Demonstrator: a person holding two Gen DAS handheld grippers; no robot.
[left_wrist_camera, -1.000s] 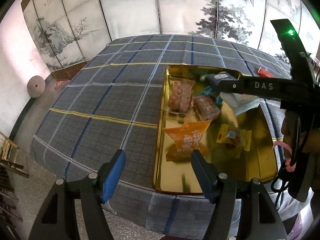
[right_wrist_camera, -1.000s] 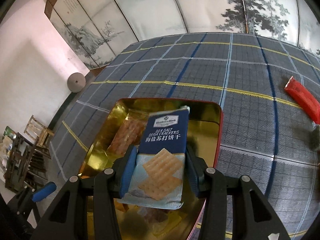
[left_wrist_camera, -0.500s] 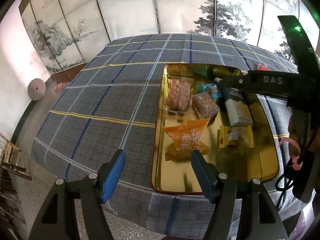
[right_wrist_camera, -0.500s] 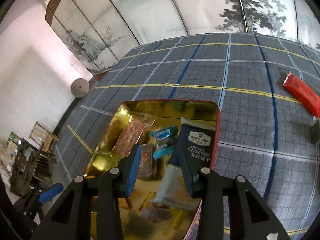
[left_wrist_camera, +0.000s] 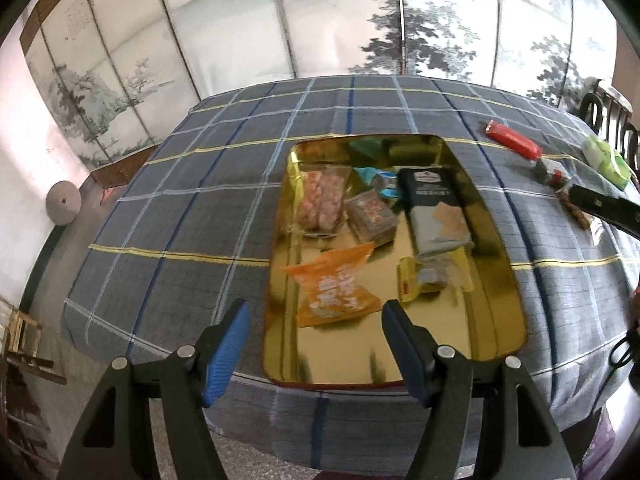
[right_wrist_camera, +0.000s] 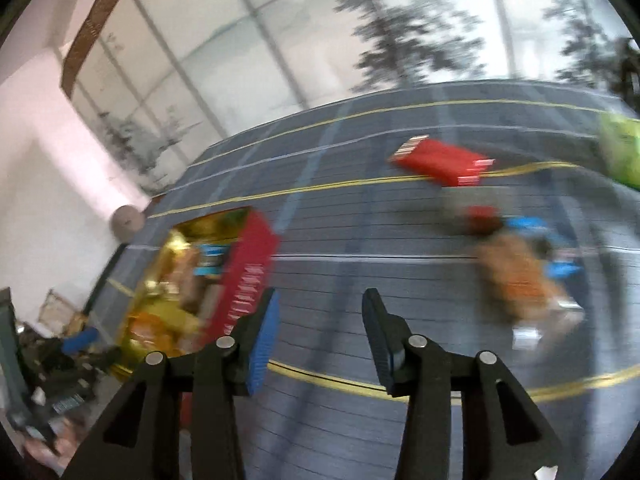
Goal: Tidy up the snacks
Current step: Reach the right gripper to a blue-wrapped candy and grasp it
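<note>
Since the earlier frames, the cracker pack (left_wrist_camera: pixel 436 208) had left the right hand-held gripper (right_wrist_camera: pixel 320 332) and lay flat inside the gold tray (left_wrist_camera: pixel 516 320), overlapping a yellow packet (left_wrist_camera: pixel 434 280). That gripper had swung clear of the tray toward the loose snacks; its jaws had just been opening and stood released, with nothing between them.

The plaid-covered worktop (left_wrist_camera: pixel 180 208) carried the tray, which held an orange packet (left_wrist_camera: pixel 334 286), a clear bag of pink sweets (left_wrist_camera: pixel 322 196) and smaller wrapped items. The left hand-held gripper (left_wrist_camera: pixel 316 340) hovered at the tray's near edge, jaws wide and empty.

Outside the tray lay a red bar (right_wrist_camera: pixel 442 160), a green pack (right_wrist_camera: pixel 620 148) and a blurred orange-brown packet (right_wrist_camera: pixel 520 272).

The red bar appeared light and fairly stiff, with a slick wrapper. A grasp across its narrow width near mid-length should hold it level. The softer pouches would likely crumple, so moderate closure is advised.
</note>
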